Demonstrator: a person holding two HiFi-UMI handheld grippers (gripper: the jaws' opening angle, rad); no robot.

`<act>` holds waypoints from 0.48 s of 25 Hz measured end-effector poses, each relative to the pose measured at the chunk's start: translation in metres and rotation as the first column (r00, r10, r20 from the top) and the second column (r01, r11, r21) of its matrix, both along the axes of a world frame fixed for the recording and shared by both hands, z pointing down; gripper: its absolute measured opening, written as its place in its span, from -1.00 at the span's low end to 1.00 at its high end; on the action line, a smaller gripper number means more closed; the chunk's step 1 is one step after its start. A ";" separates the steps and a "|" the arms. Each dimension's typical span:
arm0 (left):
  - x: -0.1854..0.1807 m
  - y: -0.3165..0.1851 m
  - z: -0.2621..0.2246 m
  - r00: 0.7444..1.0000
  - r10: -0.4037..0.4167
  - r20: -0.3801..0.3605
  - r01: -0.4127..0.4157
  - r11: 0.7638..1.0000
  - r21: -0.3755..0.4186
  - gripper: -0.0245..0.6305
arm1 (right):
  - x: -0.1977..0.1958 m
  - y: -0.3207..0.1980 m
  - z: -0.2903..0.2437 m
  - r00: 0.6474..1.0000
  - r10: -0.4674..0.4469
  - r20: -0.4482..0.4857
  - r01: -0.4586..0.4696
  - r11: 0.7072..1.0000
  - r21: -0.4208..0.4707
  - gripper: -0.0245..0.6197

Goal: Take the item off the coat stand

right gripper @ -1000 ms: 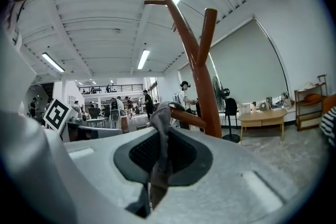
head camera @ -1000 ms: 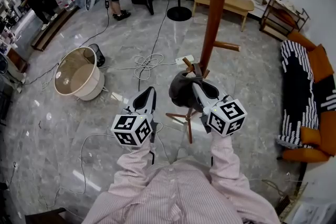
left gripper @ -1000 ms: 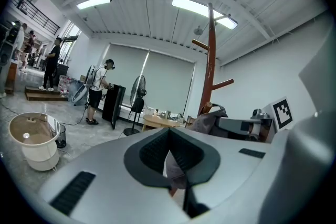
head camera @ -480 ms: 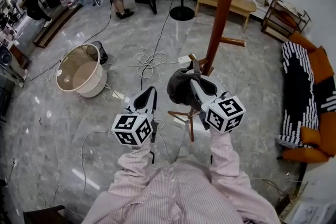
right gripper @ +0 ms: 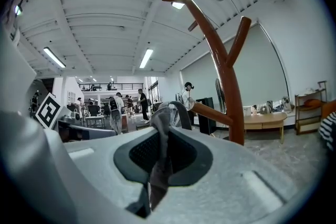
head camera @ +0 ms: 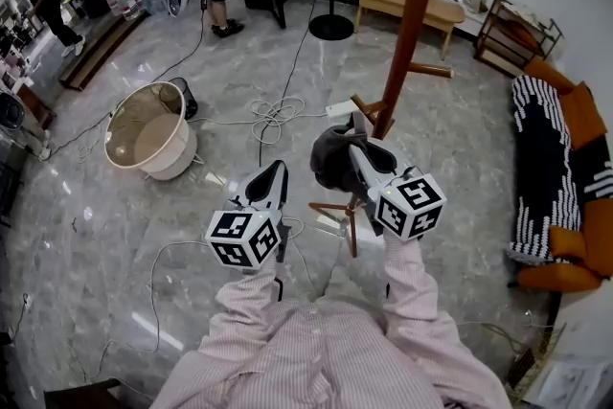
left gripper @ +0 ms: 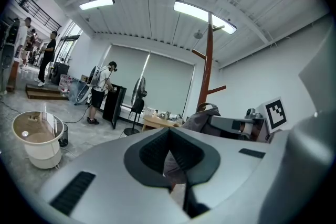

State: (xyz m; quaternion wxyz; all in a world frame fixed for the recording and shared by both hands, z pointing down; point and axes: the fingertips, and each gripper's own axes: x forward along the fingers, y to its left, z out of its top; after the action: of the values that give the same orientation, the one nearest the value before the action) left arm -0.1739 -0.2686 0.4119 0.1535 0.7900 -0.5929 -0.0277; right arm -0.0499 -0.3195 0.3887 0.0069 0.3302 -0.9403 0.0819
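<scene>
Pinches a dark grey cap [head camera: 331, 163] in the right gripper [head camera: 355, 147], jaws drawn narrow on a fold of its cloth. Looks soft and crumpled, crown sagging to the left of the jaws, with a rounded strap loop [right gripper: 179, 109] standing up at the top. Hangs in the air over the grey marbled floor [head camera: 96, 235], just beside the tip of a low peg [head camera: 367, 106] on the brown wooden coat stand [head camera: 412, 24]; cannot tell whether loop and peg touch. In the right gripper view, runs as a thin grey fold down between the two dark pads [right gripper: 142, 155], pressed from both sides, with the peg slanting up just behind the loop and the stand's forked pole rising to the right.

Reaches forward with the right arm, pink striped sleeve [head camera: 407, 275] stretched out, jaws aimed toward the lower part of the pole. Holds the left gripper [head camera: 277, 170] lower and to the left of the cap, near it but apart, jaws together at the tips. Points that gripper forward over the floor, level with the right one's cube, forearm drawn in closer to the chest.
</scene>
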 end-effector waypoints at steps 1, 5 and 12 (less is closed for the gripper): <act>-0.002 0.003 0.001 1.000 0.002 0.000 -0.002 1.000 -0.001 -0.92 | -0.001 0.003 0.001 1.000 0.005 0.001 -0.005 1.000 -0.003 -0.85; -0.011 0.015 0.003 1.000 0.009 0.000 -0.009 1.000 -0.008 -0.92 | -0.003 0.015 0.007 1.000 0.029 0.012 -0.029 0.999 -0.016 -0.85; -0.014 0.038 0.012 0.999 0.041 0.003 -0.040 0.999 -0.017 -0.92 | 0.010 0.042 0.019 0.991 0.114 0.063 -0.113 0.993 -0.016 -0.85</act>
State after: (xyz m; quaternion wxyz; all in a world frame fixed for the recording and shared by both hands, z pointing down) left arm -0.1882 -0.2305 0.4235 0.1596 0.8006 -0.5772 -0.0184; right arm -0.0400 -0.2773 0.4078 -0.0257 0.3804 -0.9192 0.0982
